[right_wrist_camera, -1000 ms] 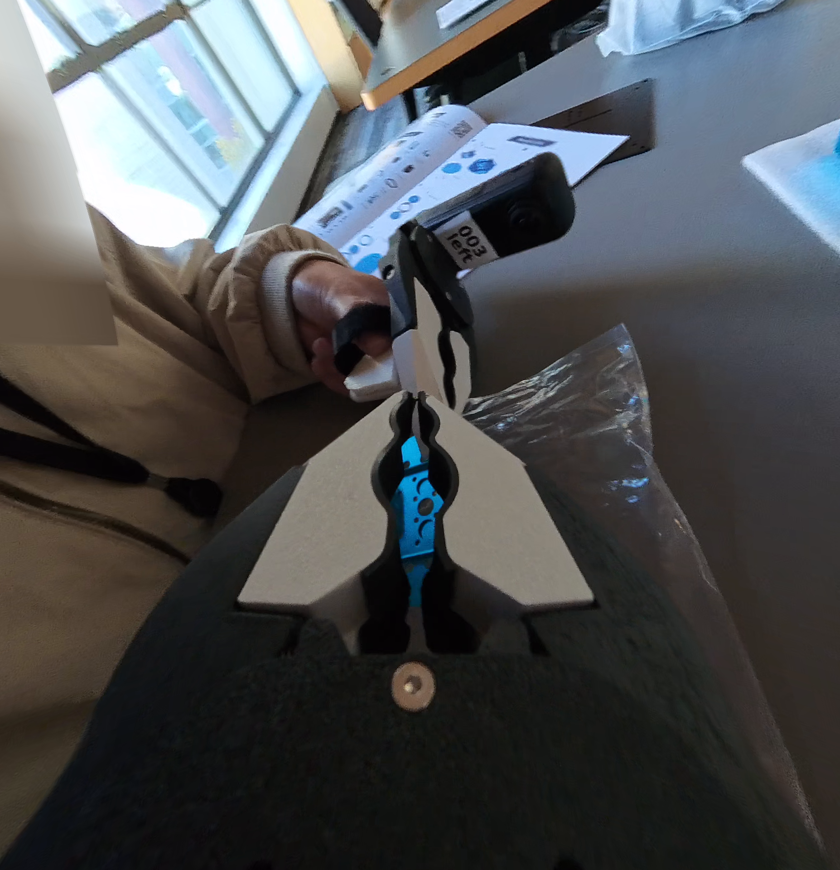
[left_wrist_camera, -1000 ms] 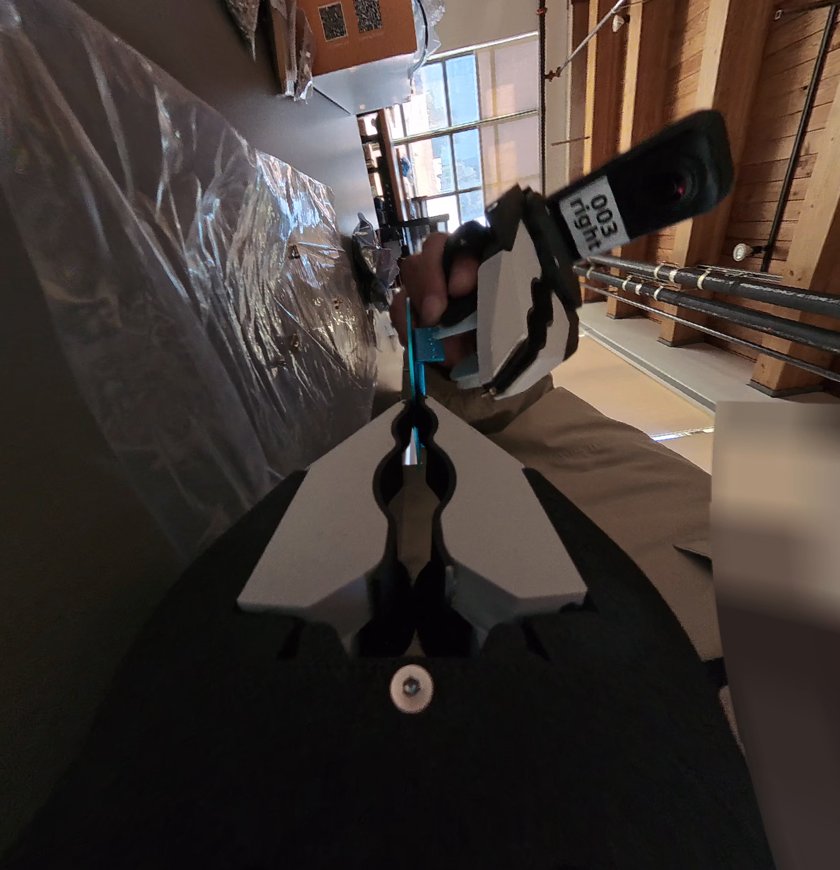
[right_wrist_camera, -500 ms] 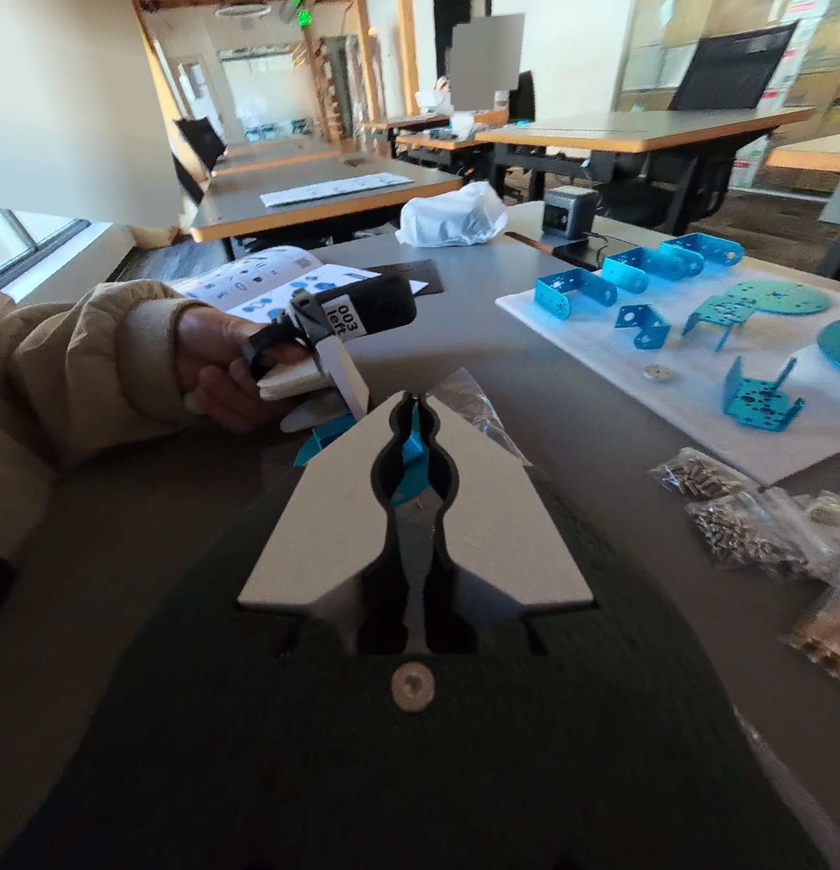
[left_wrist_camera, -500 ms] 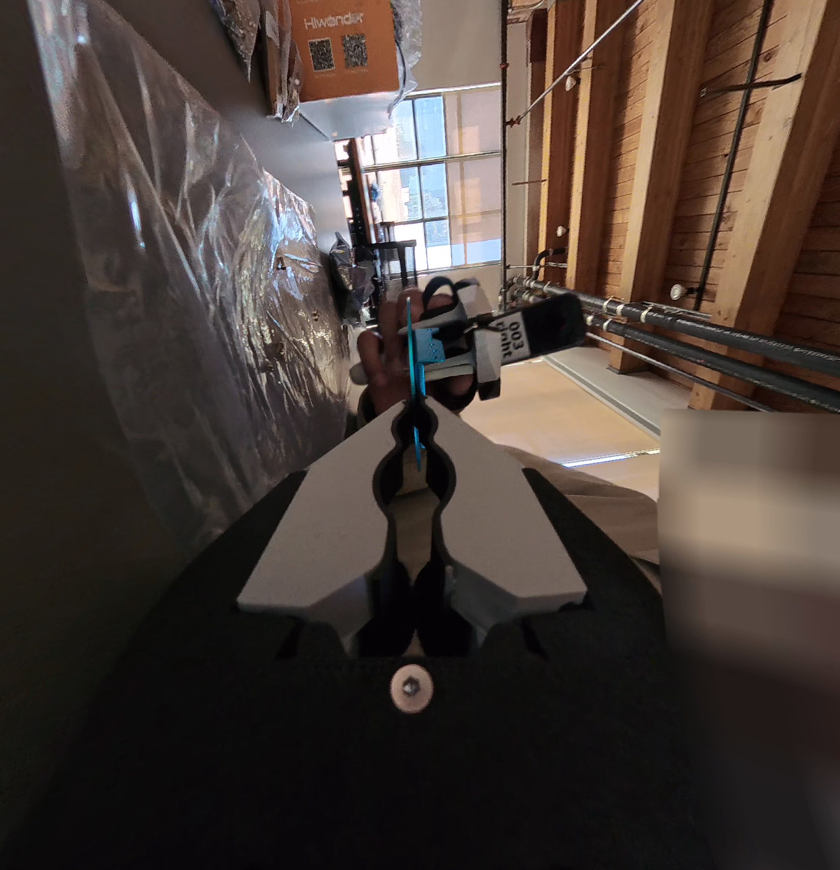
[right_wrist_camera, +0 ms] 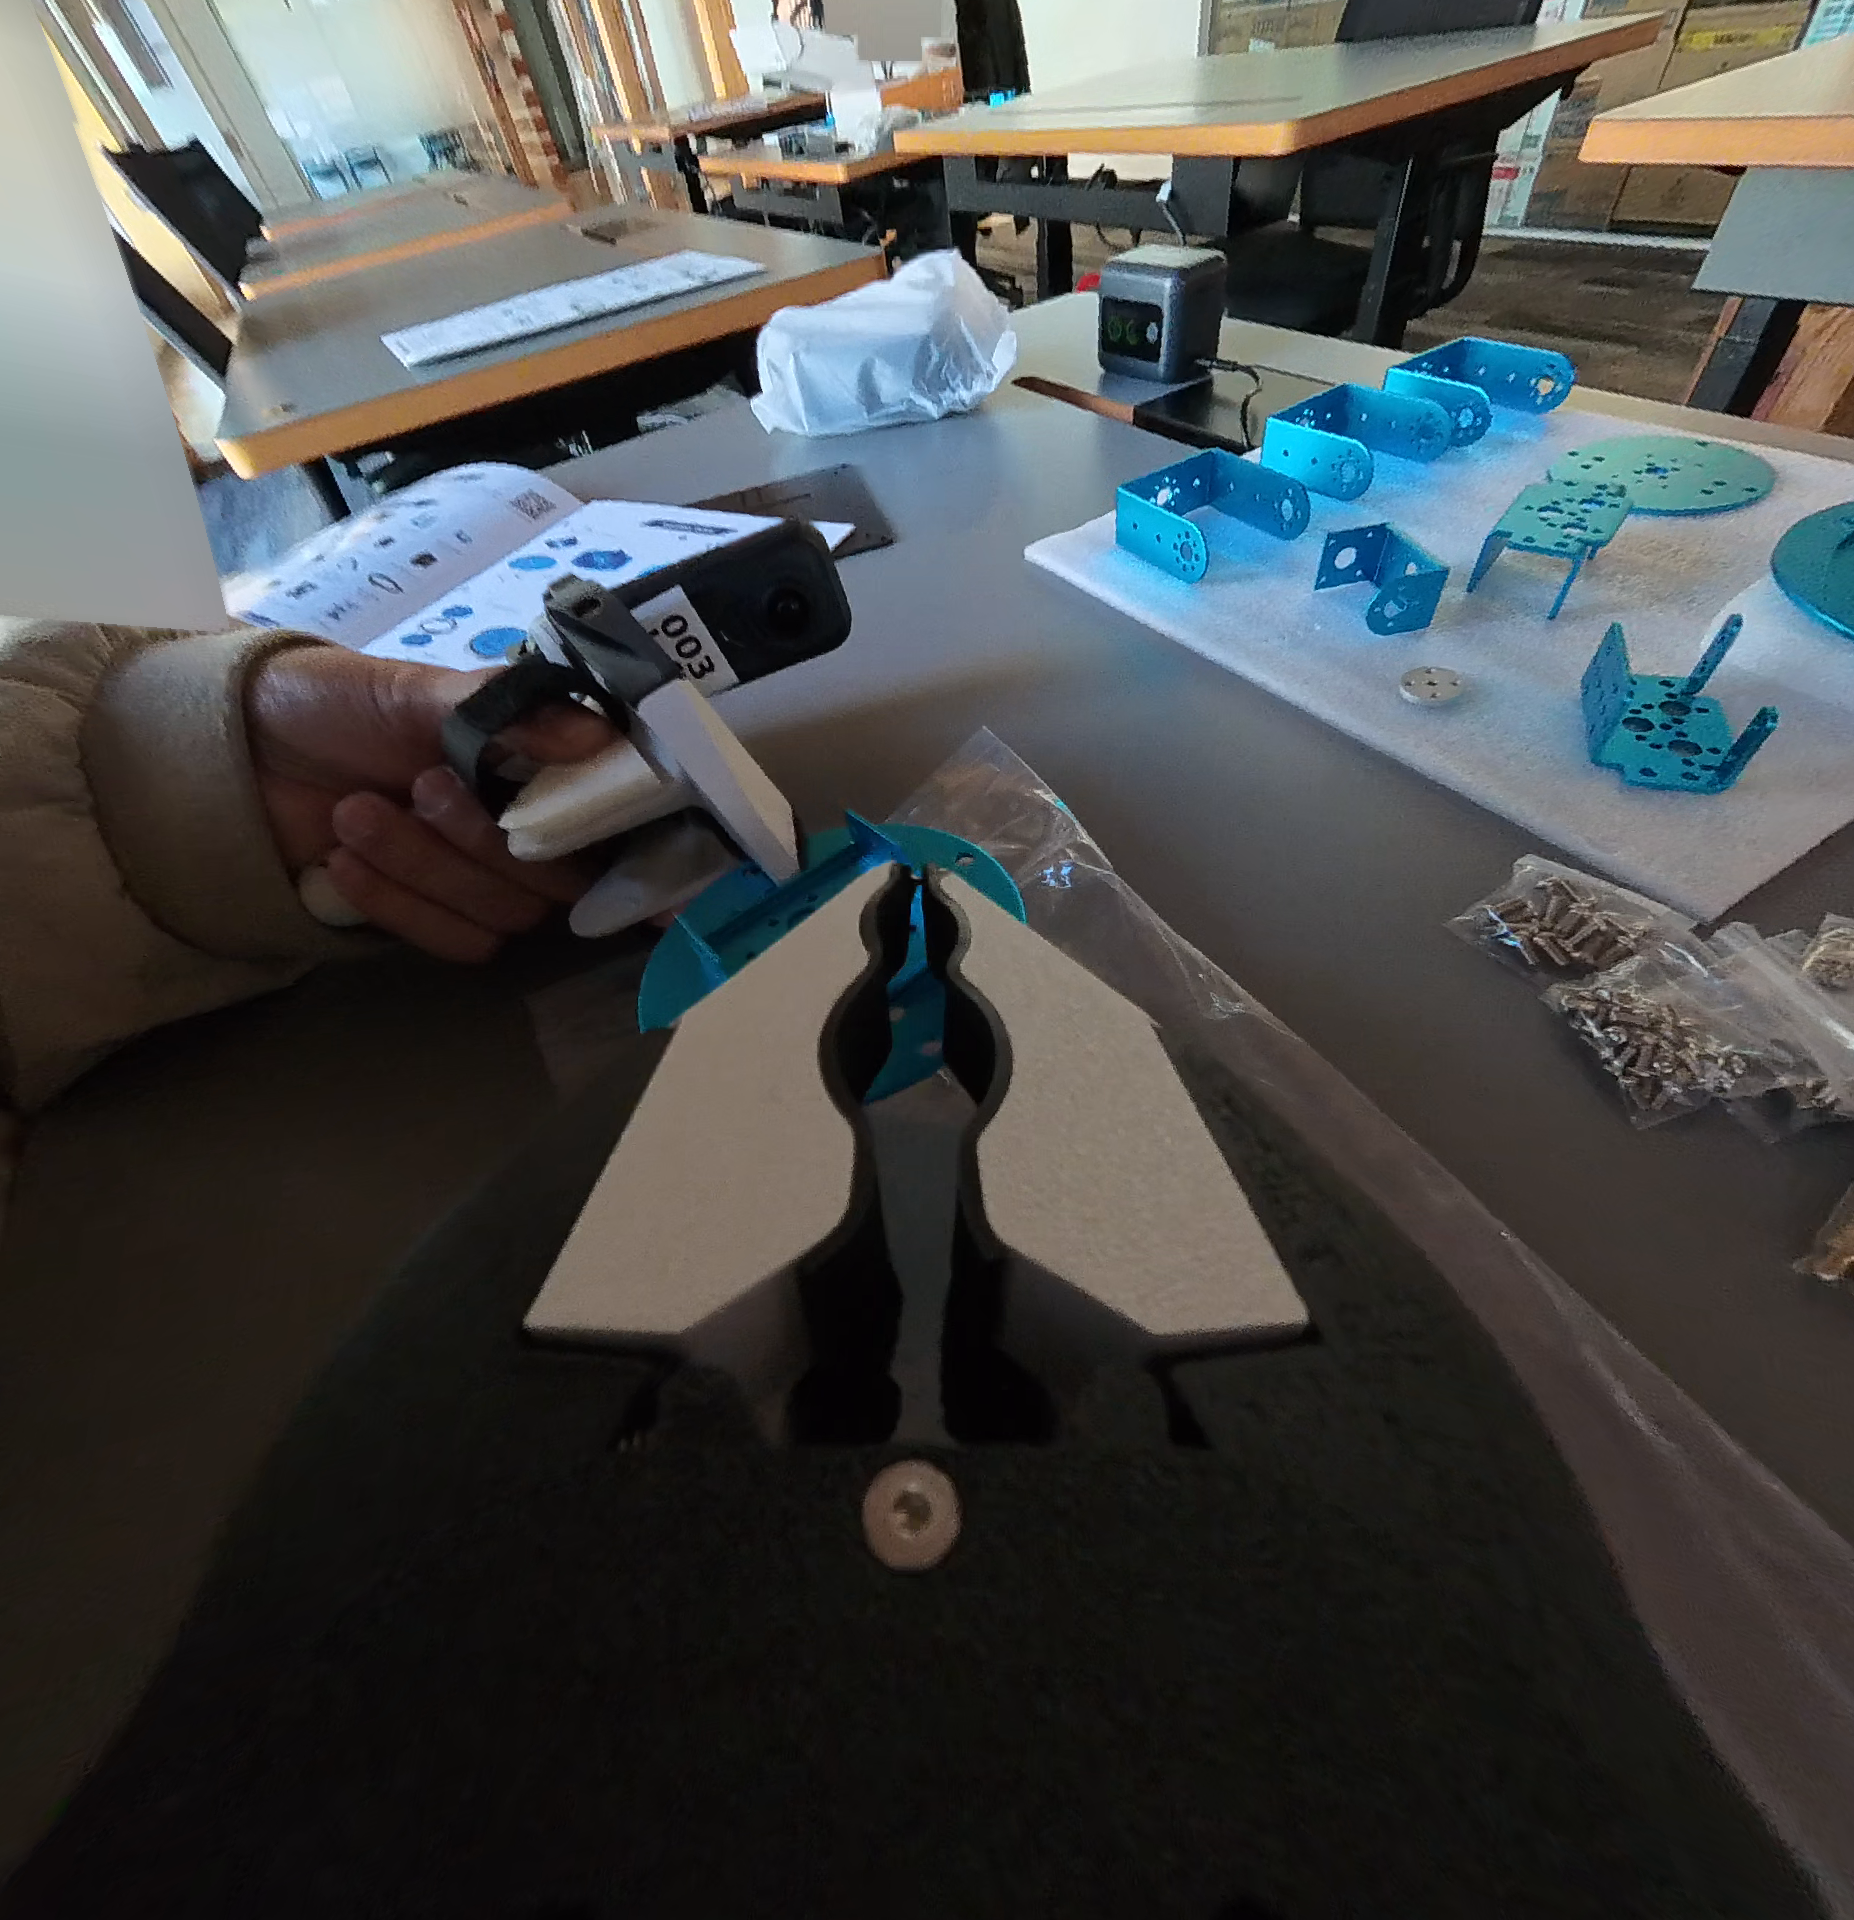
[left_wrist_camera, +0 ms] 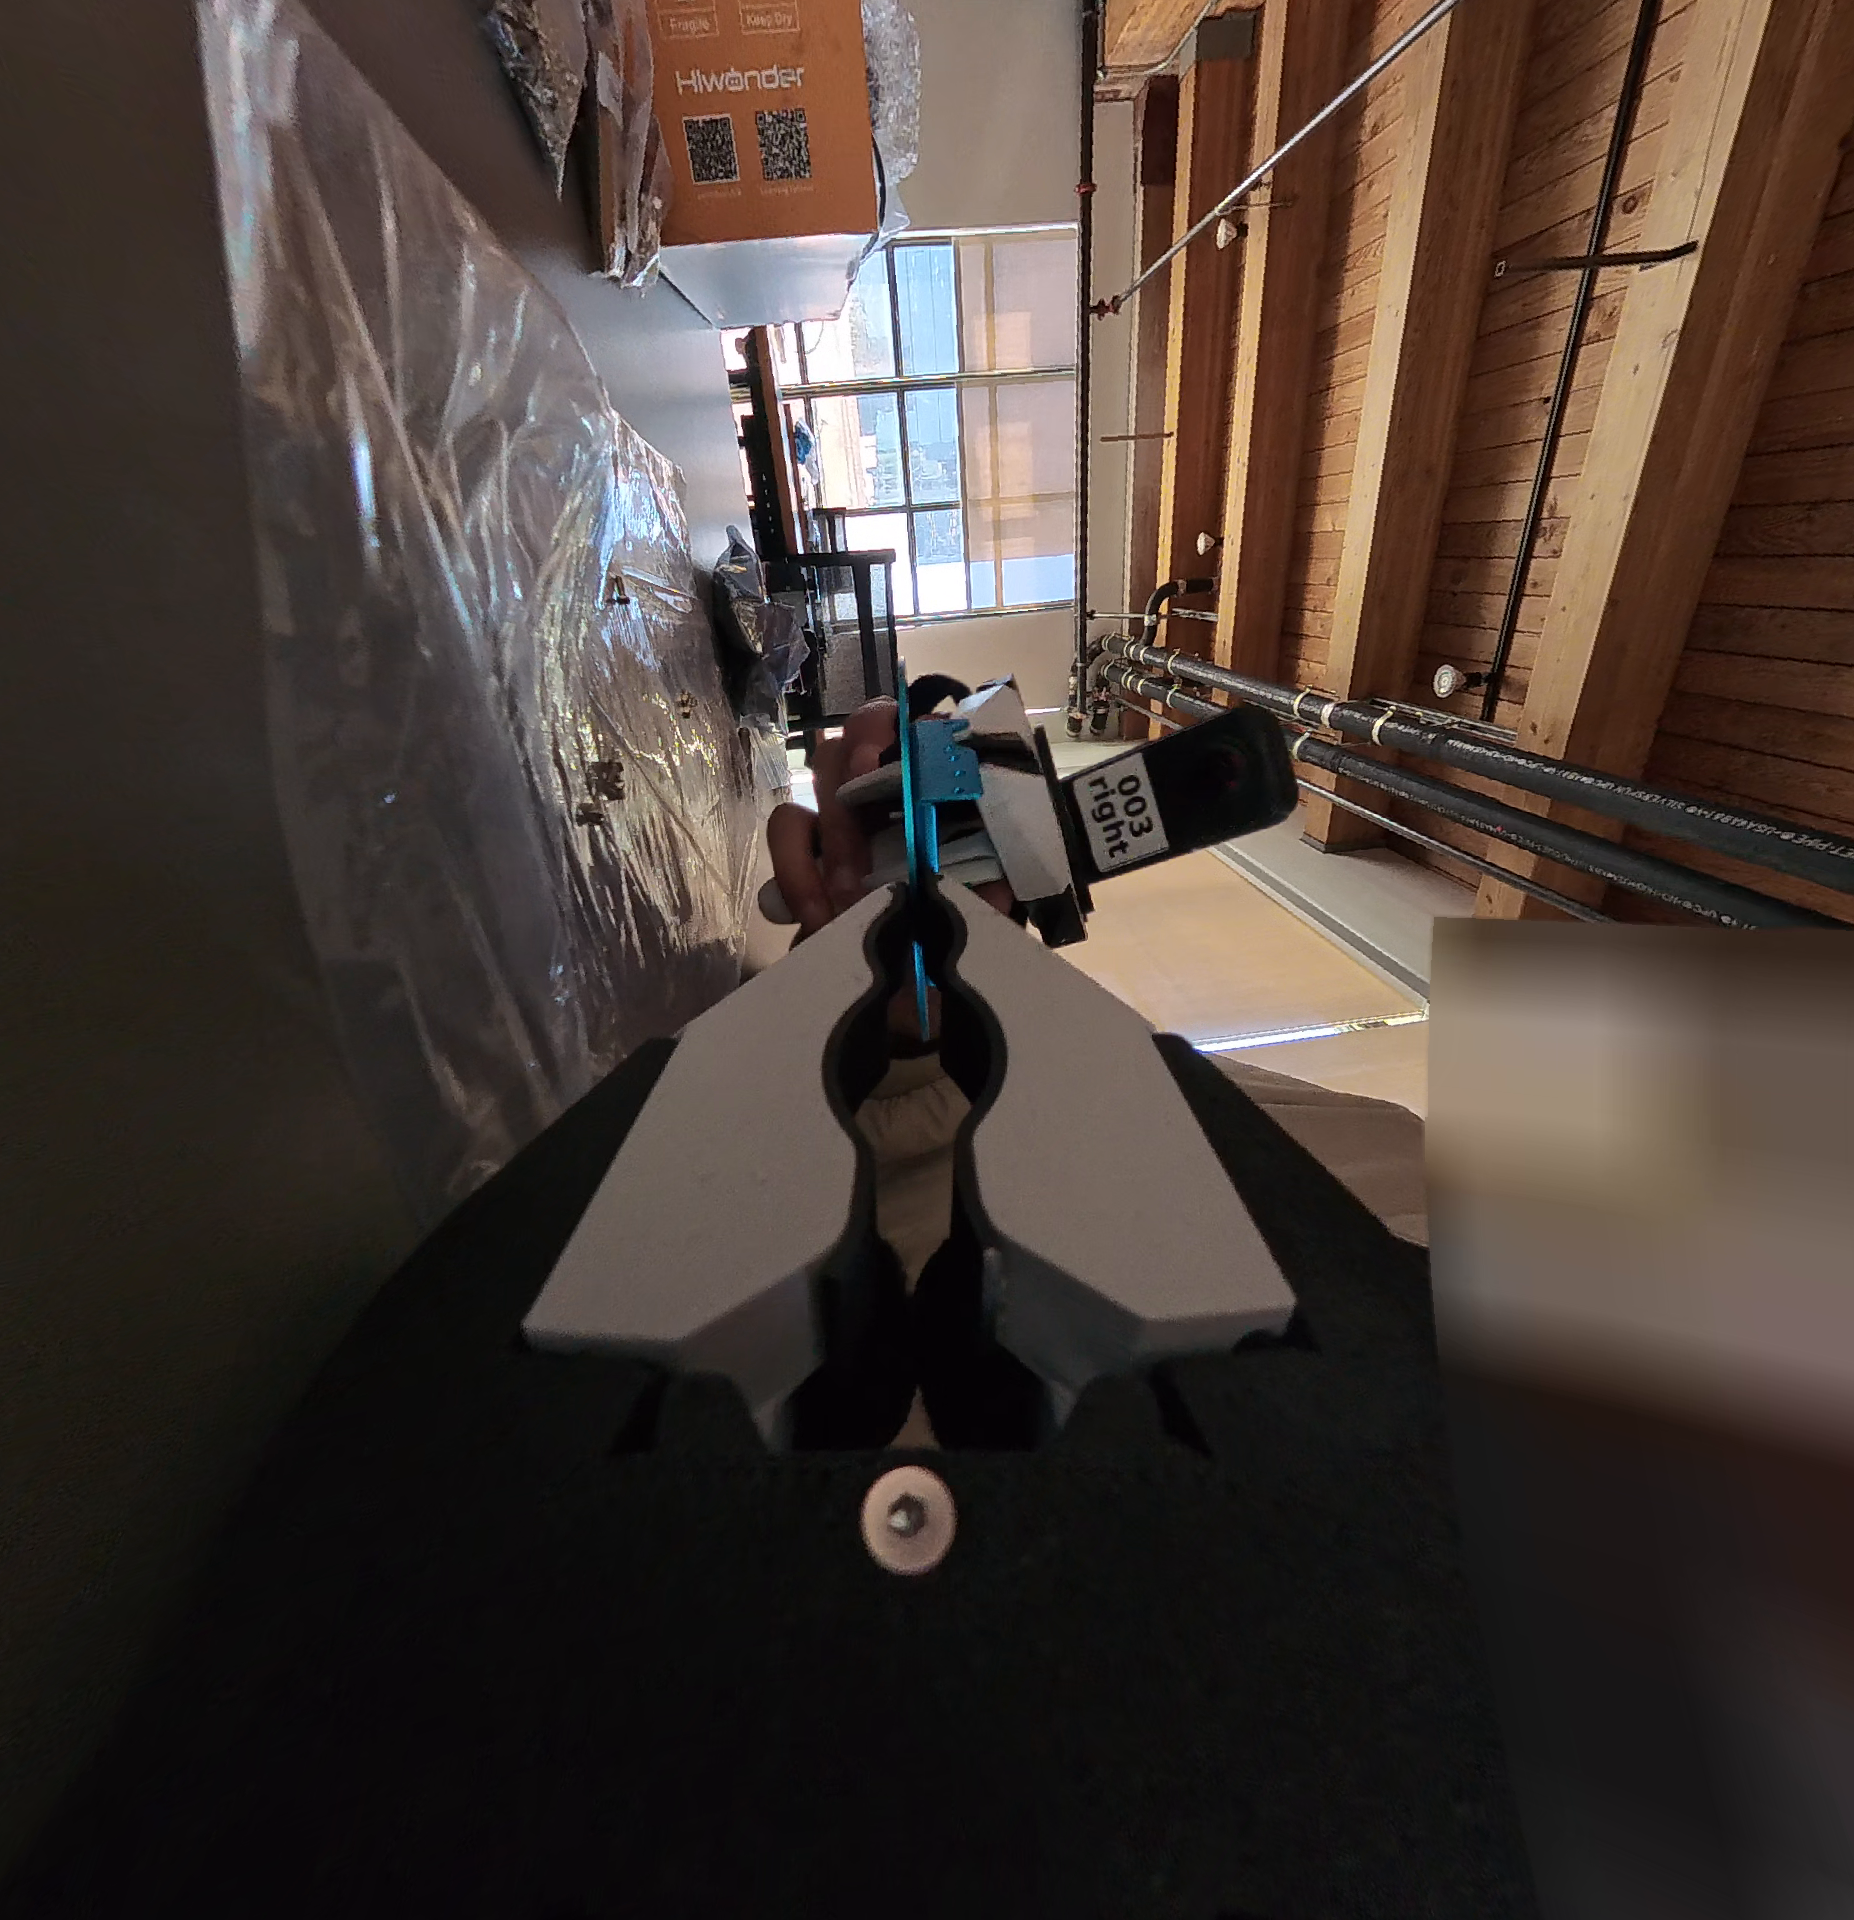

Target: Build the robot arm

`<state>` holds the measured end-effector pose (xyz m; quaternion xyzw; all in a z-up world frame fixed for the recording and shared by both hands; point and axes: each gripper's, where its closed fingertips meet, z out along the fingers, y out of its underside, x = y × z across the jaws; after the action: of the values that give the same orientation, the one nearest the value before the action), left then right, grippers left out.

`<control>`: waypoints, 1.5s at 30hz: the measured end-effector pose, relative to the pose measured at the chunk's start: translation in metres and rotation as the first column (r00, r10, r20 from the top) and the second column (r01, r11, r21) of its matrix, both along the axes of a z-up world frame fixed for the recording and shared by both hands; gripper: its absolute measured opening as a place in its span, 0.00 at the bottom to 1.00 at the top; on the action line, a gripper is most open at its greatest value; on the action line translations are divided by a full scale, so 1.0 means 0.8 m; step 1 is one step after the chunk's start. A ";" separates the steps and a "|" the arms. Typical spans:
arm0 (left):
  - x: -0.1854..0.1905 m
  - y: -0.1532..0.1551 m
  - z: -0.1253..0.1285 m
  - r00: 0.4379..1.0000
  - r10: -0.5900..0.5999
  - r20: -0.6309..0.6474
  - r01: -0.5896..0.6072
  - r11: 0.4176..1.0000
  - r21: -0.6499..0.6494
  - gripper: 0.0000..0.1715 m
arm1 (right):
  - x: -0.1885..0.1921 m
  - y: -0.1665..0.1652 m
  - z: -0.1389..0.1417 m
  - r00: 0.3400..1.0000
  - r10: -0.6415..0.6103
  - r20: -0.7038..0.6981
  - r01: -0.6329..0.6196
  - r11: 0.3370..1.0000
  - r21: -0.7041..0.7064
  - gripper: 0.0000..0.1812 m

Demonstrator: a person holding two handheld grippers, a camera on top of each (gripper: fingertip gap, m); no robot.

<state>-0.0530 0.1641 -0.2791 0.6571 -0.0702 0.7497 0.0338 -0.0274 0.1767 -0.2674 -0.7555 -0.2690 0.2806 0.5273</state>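
A blue round metal plate [right_wrist_camera: 684, 966] with an upright blue bracket [right_wrist_camera: 798, 899] on it is held above the grey table [right_wrist_camera: 1266, 831]. My right gripper [right_wrist_camera: 915, 883] is shut on the bracket's edge. My left gripper [right_wrist_camera: 783, 847], in a person's hand [right_wrist_camera: 383, 790], comes in from the left and pinches the plate. In the left wrist view the plate [left_wrist_camera: 918, 831] shows edge-on, my left gripper [left_wrist_camera: 921, 914] is shut on it, and the right gripper [left_wrist_camera: 1016, 831] is just beyond. Most of the plate is hidden behind my fingers.
A clear plastic bag [right_wrist_camera: 1110, 935] lies under the grippers. A white foam sheet [right_wrist_camera: 1318, 644] at the right carries several blue brackets [right_wrist_camera: 1209, 514]. Bags of screws [right_wrist_camera: 1650, 1029] lie at the right. A manual [right_wrist_camera: 466, 561], a white plastic bag [right_wrist_camera: 881, 348] and a grey cube device [right_wrist_camera: 1157, 312] sit farther back. The grippers are tip to tip, or close to it.
The right gripper has swung up from pointing down at the person's lap to looking level across the table. Both grippers have stayed shut on the blue part, which has turned with them.
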 end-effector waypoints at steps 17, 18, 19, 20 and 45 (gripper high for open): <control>-0.001 0.002 -0.001 1.000 0.007 -0.003 -0.007 1.000 -0.007 0.00 | -0.002 0.003 -0.009 0.998 -0.034 0.052 0.034 0.999 0.007 0.01; -0.001 0.001 -0.001 1.000 0.006 -0.003 -0.006 1.000 -0.007 0.00 | -0.002 0.004 -0.008 0.998 -0.036 0.056 0.036 0.999 0.012 0.01; -0.001 0.001 -0.001 1.000 0.006 -0.004 -0.006 1.000 -0.006 0.00 | -0.001 0.004 -0.009 0.997 -0.038 0.060 0.037 0.999 0.015 0.01; -0.001 0.001 -0.001 1.000 0.006 -0.005 -0.006 1.000 -0.005 0.00 | -0.001 0.004 -0.009 0.997 -0.038 0.064 0.037 0.999 0.016 0.01; 0.000 0.000 -0.005 0.999 0.009 -0.034 -0.008 1.000 0.022 0.00 | 0.000 -0.004 -0.017 0.992 -0.019 0.128 0.027 0.998 -0.059 0.01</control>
<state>-0.0529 0.1645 -0.2831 0.6704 -0.0749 0.7378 0.0249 -0.0278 0.1738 -0.2808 -0.7904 -0.2847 0.2339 0.4893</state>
